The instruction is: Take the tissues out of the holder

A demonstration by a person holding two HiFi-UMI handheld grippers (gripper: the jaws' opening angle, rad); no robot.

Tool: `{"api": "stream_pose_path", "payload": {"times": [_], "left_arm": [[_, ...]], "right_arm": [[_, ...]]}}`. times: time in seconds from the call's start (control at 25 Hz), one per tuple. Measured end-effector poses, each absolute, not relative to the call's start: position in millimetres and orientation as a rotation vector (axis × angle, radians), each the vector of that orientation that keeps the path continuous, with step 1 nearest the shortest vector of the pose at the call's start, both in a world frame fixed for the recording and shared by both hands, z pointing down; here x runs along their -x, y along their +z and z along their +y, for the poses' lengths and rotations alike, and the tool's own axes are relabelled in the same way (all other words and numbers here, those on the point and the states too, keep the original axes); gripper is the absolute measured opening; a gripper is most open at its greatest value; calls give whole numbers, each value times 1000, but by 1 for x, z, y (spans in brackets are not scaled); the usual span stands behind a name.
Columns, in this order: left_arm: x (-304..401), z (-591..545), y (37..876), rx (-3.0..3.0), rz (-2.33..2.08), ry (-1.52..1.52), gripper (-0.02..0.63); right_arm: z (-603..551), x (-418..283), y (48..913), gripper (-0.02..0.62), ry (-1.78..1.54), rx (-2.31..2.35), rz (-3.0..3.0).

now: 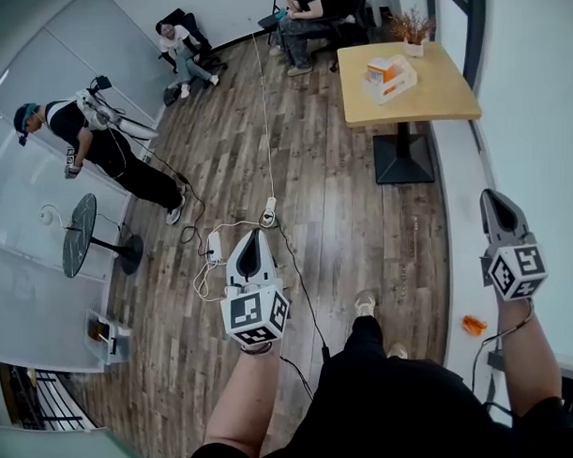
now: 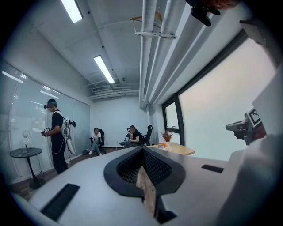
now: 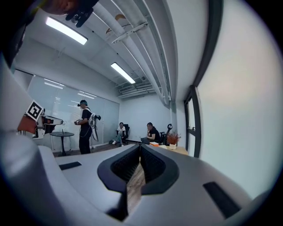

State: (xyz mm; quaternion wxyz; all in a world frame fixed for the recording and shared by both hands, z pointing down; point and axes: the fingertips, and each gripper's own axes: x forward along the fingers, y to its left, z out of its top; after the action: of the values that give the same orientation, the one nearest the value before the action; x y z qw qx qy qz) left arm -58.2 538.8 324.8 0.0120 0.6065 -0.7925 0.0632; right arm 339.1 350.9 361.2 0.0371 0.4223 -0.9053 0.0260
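Nothing is done yet: the left hand-held gripper (image 1: 253, 241) and right hand-held gripper (image 1: 493, 205), jaws together and empty, are well apart from the worktop (image 1: 437, 88) carrying the tissue holder (image 1: 389, 77).

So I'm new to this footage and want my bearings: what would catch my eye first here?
First come the left hand-held gripper and the right hand-held gripper, both shut and empty, held out over the wood floor. Next is the wooden table at the far right, by the wall, bearing an orange-and-white tissue holder. At the left, a standing person wears a backpack rig.
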Motion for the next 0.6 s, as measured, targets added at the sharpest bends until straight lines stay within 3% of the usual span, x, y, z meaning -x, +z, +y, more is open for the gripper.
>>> {"api": "stream_pose_path", "payload": {"times": [0.6], "left_arm": [[141,362,310,-2065,-2392,203,5]], "right_arm": [[221,-257,343,6,31,-1408,-2781]]}}
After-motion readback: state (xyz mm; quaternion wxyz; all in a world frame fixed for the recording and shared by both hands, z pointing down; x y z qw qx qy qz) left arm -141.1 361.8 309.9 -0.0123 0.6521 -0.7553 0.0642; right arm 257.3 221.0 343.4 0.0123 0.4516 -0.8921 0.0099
